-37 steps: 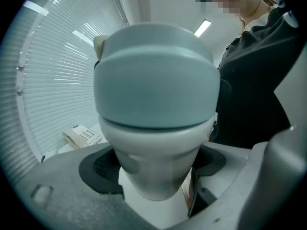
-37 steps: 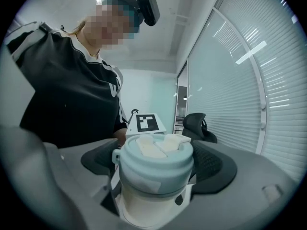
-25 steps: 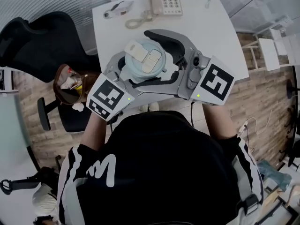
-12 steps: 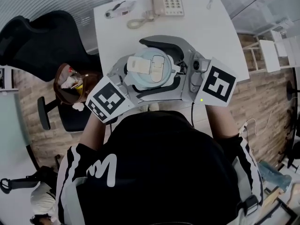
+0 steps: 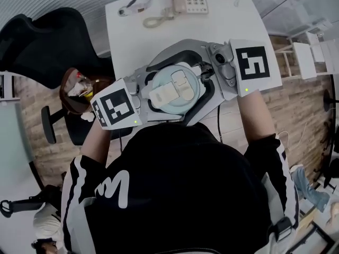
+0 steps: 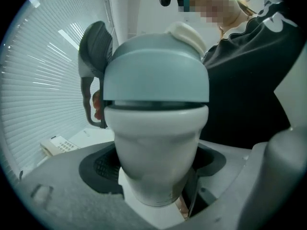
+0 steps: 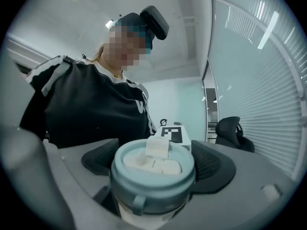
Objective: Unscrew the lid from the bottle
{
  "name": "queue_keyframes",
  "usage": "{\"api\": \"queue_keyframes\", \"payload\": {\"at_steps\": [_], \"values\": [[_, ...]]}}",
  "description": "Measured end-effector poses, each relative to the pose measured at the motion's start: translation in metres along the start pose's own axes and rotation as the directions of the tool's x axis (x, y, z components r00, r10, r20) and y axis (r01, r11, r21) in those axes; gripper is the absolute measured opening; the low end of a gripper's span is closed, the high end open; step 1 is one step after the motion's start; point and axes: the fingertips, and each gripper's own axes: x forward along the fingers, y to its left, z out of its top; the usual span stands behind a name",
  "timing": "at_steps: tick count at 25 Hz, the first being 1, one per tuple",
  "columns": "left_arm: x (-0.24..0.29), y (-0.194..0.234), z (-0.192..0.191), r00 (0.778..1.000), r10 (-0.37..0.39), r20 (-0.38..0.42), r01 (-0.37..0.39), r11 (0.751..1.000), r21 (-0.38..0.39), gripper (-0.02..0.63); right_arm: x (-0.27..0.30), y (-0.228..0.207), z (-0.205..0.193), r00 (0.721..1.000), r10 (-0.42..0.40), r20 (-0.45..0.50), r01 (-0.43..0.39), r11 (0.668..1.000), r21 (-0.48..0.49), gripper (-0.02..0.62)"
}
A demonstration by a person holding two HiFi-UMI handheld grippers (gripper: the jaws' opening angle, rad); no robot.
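Looking from above, the head view showed the round blue-grey lid [image 5: 177,89] over the near edge of the white table [image 5: 137,36], but not the bottle under it. The left gripper view showed that hidden part: the left gripper [image 6: 156,176] had its 2 fingers closed tight on the white bottle [image 6: 156,138], just below the lid. In the right gripper view, the right gripper [image 7: 156,169] squeezed the lid between its 2 fingers, and the lid sat on the bottle.
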Motion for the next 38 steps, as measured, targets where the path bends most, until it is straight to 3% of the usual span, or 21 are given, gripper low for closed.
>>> {"api": "queue_keyframes", "payload": {"at_steps": [7,11,16,19,21,23,24,26,30,32,34,38], "values": [[-0.004,-0.002,0.004,0.998,-0.067,-0.013,0.067,0.998,0.016,0.428,-0.003,0.002,0.010,0.985,0.152,0.085,-0.153,0.988,0.006,0.469],[0.000,-0.006,0.002,0.992,-0.111,-0.052,0.112,0.993,0.028,0.428,-0.006,0.006,0.009,0.965,0.254,0.058,-0.256,0.966,0.034,0.462],[0.003,-0.010,0.003,0.989,-0.143,-0.040,0.143,0.990,0.011,0.428,-0.008,0.007,0.008,0.942,0.333,0.042,-0.335,0.940,0.067,0.459],[-0.001,-0.007,0.003,0.996,-0.087,-0.006,0.087,0.996,0.002,0.428,-0.006,-0.003,0.013,0.974,0.216,0.071,-0.221,0.972,0.079,0.468],[-0.010,-0.001,0.002,1.000,-0.022,0.018,0.023,1.000,-0.022,0.428,-0.010,-0.017,0.018,0.994,0.045,0.099,-0.050,0.997,0.050,0.474],[-0.019,0.016,0.000,0.996,0.086,0.035,-0.084,0.995,-0.054,0.428,-0.020,-0.030,0.023,0.980,-0.157,0.121,0.155,0.988,0.022,0.474],[-0.023,0.028,-0.002,0.987,0.155,0.040,-0.152,0.986,-0.068,0.428,-0.026,-0.037,0.026,0.955,-0.265,0.134,0.265,0.964,0.015,0.474],[-0.030,0.051,-0.005,0.961,0.272,0.048,-0.267,0.958,-0.102,0.426,-0.039,-0.050,0.031,0.867,-0.467,0.172,0.470,0.882,0.027,0.474],[-0.046,0.081,-0.003,0.889,0.444,0.108,-0.424,0.889,-0.172,0.426,-0.056,-0.074,0.022,0.635,-0.750,0.184,0.742,0.659,0.125,0.472],[-0.052,0.092,0.000,0.846,0.520,0.115,-0.498,0.849,-0.176,0.426,-0.053,-0.084,0.010,0.552,-0.825,0.123,0.816,0.564,0.124,0.471],[-0.055,0.102,0.000,0.811,0.577,0.090,-0.562,0.813,-0.150,0.426,-0.047,-0.093,0.002,0.494,-0.866,0.075,0.860,0.499,0.105,0.471],[-0.052,0.112,-0.005,0.768,0.640,0.031,-0.632,0.764,-0.132,0.426,-0.048,-0.108,-0.002,0.370,-0.928,0.047,0.927,0.372,0.056,0.450]]}}
